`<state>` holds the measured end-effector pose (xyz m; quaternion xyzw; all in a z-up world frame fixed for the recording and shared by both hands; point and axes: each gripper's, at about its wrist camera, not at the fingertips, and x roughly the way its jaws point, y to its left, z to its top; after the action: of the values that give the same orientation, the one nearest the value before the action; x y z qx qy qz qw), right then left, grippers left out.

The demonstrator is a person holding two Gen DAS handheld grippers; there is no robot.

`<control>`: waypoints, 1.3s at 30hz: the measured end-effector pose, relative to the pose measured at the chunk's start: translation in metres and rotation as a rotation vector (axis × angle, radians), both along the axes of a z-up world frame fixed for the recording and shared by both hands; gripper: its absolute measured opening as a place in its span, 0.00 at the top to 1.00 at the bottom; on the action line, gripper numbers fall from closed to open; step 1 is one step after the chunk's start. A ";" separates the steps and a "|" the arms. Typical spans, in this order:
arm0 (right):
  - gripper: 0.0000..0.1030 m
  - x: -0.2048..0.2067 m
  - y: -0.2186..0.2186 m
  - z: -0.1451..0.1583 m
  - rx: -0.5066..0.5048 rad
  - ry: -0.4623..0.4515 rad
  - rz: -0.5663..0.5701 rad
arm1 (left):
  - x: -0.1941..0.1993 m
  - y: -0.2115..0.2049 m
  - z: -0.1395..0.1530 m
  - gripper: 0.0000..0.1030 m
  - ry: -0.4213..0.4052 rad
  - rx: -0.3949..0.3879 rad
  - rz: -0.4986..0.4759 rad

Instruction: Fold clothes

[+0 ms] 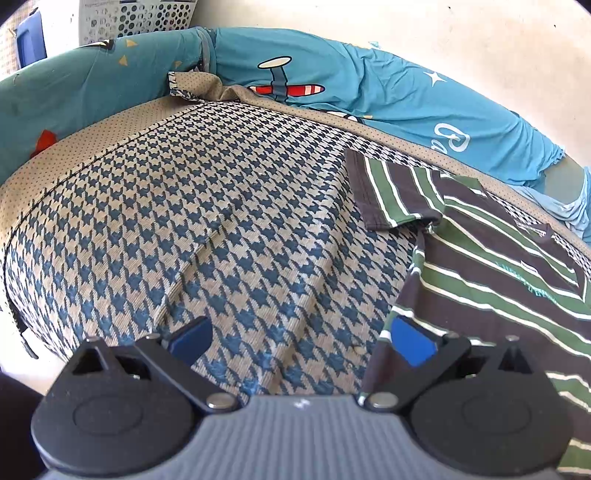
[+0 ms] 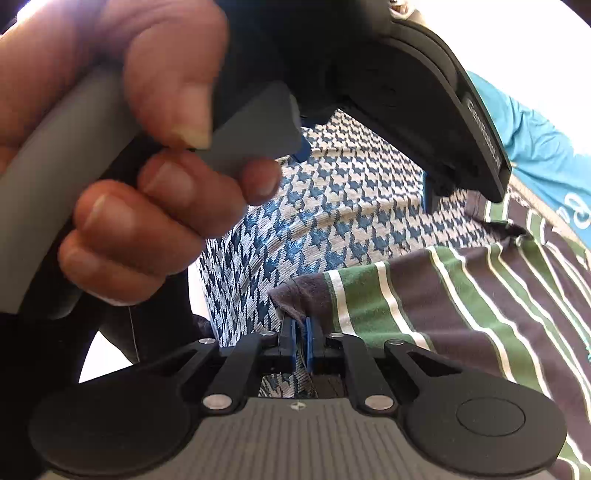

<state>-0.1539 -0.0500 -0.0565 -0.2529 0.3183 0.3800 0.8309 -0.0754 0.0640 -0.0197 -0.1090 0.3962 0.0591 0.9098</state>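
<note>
A shirt (image 1: 498, 266) striped in brown, green and white lies flat on the right side of a houndstooth cushion (image 1: 221, 221). My left gripper (image 1: 301, 339) is open just above the cushion, its right fingertip (image 1: 412, 341) over the shirt's left edge with nothing between the pads. In the right wrist view my right gripper (image 2: 301, 343) is shut on the near corner of the striped shirt (image 2: 424, 295), and the cloth bunches at the blue pads. A hand (image 2: 147, 184) holds the left gripper (image 2: 365, 171) above and beyond it.
A teal sheet (image 1: 369, 85) printed with aeroplanes and stars is bundled along the cushion's far edge. A white perforated basket (image 1: 140, 14) and a blue object (image 1: 31, 37) stand at the back left. Bare houndstooth fabric fills the left and middle.
</note>
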 end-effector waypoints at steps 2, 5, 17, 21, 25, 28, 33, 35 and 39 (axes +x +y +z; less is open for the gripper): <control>0.85 0.000 -0.004 0.004 0.010 0.030 0.003 | 0.001 -0.005 -0.001 0.00 0.001 0.009 -0.015; 0.84 -0.004 -0.020 0.016 0.053 0.059 -0.019 | 0.003 -0.013 -0.002 0.00 0.003 0.022 -0.037; 0.82 -0.011 -0.106 0.032 0.119 0.115 -0.397 | 0.004 -0.075 -0.006 0.00 0.009 0.070 -0.230; 0.77 -0.015 -0.141 0.031 0.145 0.113 -0.540 | 0.004 -0.087 -0.007 0.00 0.012 0.074 -0.262; 0.75 -0.021 -0.178 0.038 0.161 0.130 -0.689 | 0.005 -0.093 -0.007 0.00 0.020 0.067 -0.271; 0.74 -0.028 -0.200 0.040 0.164 0.125 -0.788 | 0.005 -0.096 -0.007 0.00 0.024 0.062 -0.276; 0.69 -0.041 -0.236 0.044 0.185 0.113 -0.975 | 0.006 -0.103 -0.007 0.00 0.026 0.058 -0.290; 0.67 -0.045 -0.251 0.044 0.194 0.113 -1.060 | 0.006 -0.106 -0.007 0.00 0.027 0.059 -0.293; 0.59 -0.049 -0.280 0.038 0.232 0.141 -1.228 | 0.008 -0.110 -0.008 0.00 0.029 0.056 -0.292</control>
<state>-0.2028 -0.3303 -0.0187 0.0934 0.4163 -0.1187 0.8966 -0.0675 -0.0459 -0.0280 -0.0241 0.4191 -0.0613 0.9056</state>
